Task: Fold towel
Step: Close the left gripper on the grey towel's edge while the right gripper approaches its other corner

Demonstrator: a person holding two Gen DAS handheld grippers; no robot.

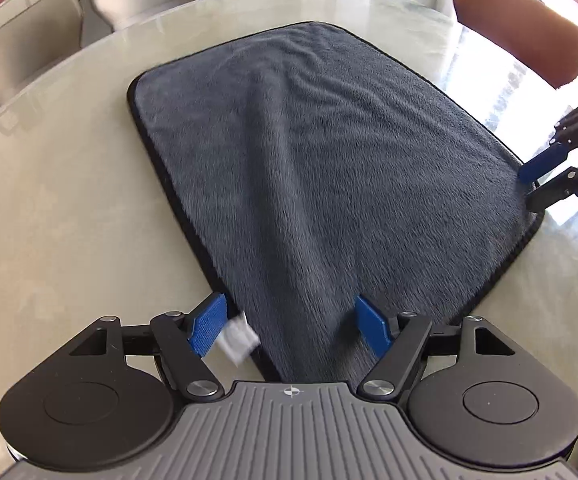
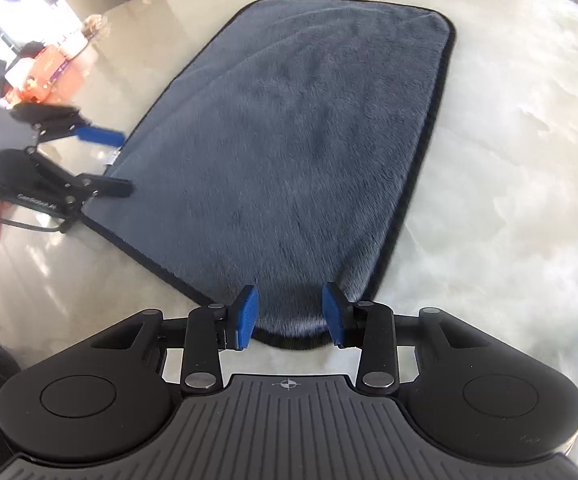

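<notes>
Towel (image 1: 321, 168), grey plush w/ black trim, lies spread flat on the pale counter (image 1: 57, 208), a few soft ripples running toward the far edge, no fold made yet. Left gripper (image 1: 293, 322) sits at one near corner, jaws wide apart and straddling the edge; nothing pinched. A white tag (image 1: 236, 336) sticks out right beside its left pad. Right gripper (image 2: 291, 316) is at the other near corner, jaws narrower but also released, trim and pile showing between the pads w/ a gap on both sides. Judging from this, both are set to grab corners and carry them over to the far edge. Risks: left jaws are so wide they may close on a thick bunch of pile or just the tag, so the corner slips out mid-lift. Right gripper sits right at the rounded trim; a shallow bite there could let go once the towel's weight pulls. If one side grips and the other doesn't, the fold goes skewed and edges won't line up. Glossy counter looks slick, so dragging instead of lifting would slide the whole towel. Beyond: chairs (image 1: 33, 60) round the far rim, an orange box (image 2: 49, 68) near the left side.
</notes>
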